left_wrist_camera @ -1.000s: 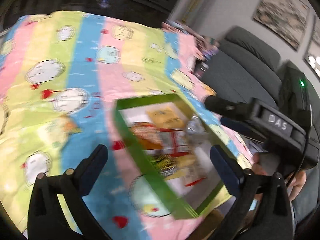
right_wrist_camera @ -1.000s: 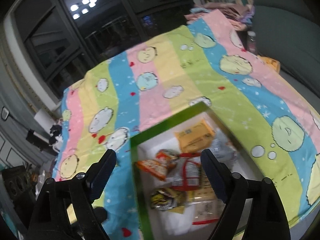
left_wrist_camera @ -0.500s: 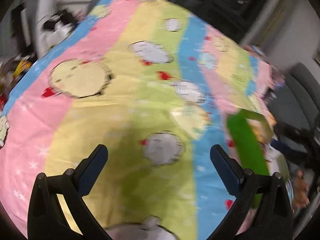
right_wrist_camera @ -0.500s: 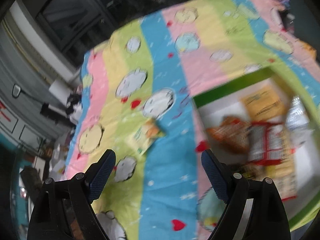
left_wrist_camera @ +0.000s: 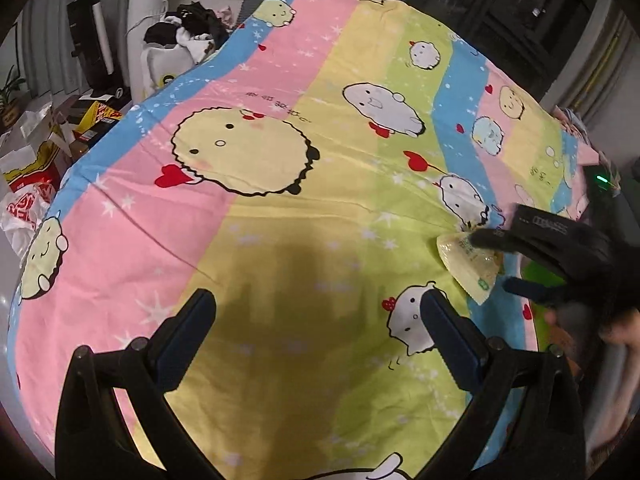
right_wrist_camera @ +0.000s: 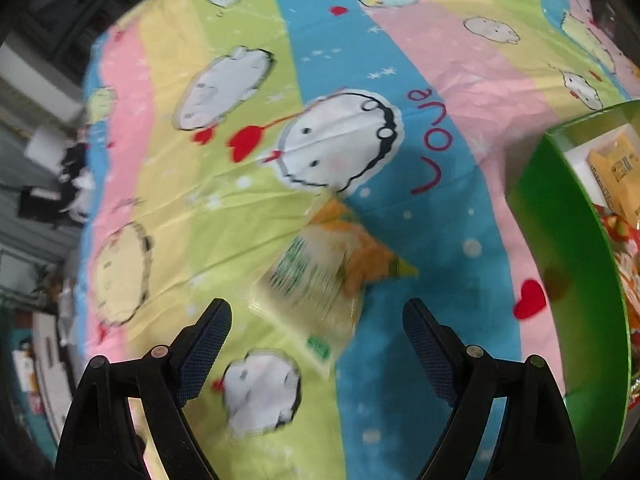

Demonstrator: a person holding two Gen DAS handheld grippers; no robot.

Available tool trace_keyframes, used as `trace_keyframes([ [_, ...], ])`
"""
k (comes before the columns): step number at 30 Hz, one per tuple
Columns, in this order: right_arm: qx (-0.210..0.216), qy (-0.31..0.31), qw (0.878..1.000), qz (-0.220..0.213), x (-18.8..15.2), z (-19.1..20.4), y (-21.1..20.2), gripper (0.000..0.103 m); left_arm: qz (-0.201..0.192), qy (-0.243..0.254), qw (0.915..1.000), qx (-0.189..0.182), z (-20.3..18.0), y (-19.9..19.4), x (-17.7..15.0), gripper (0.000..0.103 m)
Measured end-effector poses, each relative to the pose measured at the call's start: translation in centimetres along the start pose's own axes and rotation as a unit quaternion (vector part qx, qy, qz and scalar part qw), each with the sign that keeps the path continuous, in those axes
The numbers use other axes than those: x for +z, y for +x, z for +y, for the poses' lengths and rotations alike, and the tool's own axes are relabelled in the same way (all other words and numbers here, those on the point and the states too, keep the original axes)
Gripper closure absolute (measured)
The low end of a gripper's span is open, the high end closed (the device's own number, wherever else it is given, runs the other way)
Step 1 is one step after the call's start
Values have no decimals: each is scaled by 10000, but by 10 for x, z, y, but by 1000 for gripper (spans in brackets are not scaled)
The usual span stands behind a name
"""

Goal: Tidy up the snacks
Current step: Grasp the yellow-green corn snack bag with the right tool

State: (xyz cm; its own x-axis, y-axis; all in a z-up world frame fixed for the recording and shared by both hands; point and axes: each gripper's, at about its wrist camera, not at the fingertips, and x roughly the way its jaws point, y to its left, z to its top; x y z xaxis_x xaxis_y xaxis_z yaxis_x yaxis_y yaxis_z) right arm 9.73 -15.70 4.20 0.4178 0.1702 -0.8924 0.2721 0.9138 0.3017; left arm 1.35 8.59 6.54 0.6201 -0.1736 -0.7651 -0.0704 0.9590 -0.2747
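Snack packet [right_wrist_camera: 316, 280]: yellow-green, laid flat on the striped cartoon cloth [right_wrist_camera: 420, 240], just left of the green box [right_wrist_camera: 560, 248] holding other snacks. Right gripper [right_wrist_camera: 316, 340]: spread wide, positioned over the packet, nothing gripped. Left gripper [left_wrist_camera: 316, 336]: spread wide over bare cloth, nothing held.
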Motion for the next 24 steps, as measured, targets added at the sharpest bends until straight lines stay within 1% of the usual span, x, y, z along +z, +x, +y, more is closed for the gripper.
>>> trace_keyframes([
  [2, -226, 164, 9996, 37, 5, 1, 14, 15, -12, 7, 10000, -3, -2, 0, 0, 1],
  [4, -380, 196, 9991, 32, 7, 2, 24, 15, -6, 24, 10000, -37, -2, 1, 0, 1],
  [6, -602, 112, 9981, -37, 8, 6, 30, 15, -5, 52, 10000, -37, -3, 0, 0, 1],
  [7, -763, -25, 9970, -147, 7, 11, 31, 15, -9, 55, 10000, -19, -3, 0, 0, 1],
  [9, -893, -172, 9956, -221, 5, 15, 32, 18, -5, 59, 10000, -3, -3, 0, 0, 1],
  [10, -910, -215, 9952, -289, 4, 16, 31, 25, -1, 60, 10000, -5, -3, 1, 0, 1],
  [11, -961, -290, 9943, -358, 2, 17, 30, 36, 0, 53, 10000, -14, -3, 1, 0, 1],
  [12, -1034, -384, 9931, -407, 1, 17, 29, 44, 0, 49, 10000, -20, -3, 0, 0, 1],
  [13, -1045, -522, 9920, -474, -1, 17, 26, 54, -1, 49, 10000, -21, -3, 0, 0, 1],
  [14, -971, -628, 9921, -485, -2, 17, 25, 69, -4, 48, 10000, -13, -3, 0, 0, 1],
  [15, -897, -787, 9917, -483, -4, 16, 22, 73, -9, 53, 10000, -7, -3, 0, 0, 1],
  [17, -787, -962, 9909, -511, -7, 14, 17, 86, -4, 68, 10000, 6, -3, 1, 1, 1],
  [20, -598, -1129, 9906, -481, -11, 14, 12, 87, 8, 71, 10000, 4, -4, 1, 0, 1],
  [22, -340, -1207, 9913, -411, -19, 10, 3, 88, 24, 68, 10000, -36, -4, 2, 0, 1],
  [24, -141, -1392, 9893, -417, -30, 12, -7, 88, 40, 57, 10000, -54, -5, 2, 0, 1],
])
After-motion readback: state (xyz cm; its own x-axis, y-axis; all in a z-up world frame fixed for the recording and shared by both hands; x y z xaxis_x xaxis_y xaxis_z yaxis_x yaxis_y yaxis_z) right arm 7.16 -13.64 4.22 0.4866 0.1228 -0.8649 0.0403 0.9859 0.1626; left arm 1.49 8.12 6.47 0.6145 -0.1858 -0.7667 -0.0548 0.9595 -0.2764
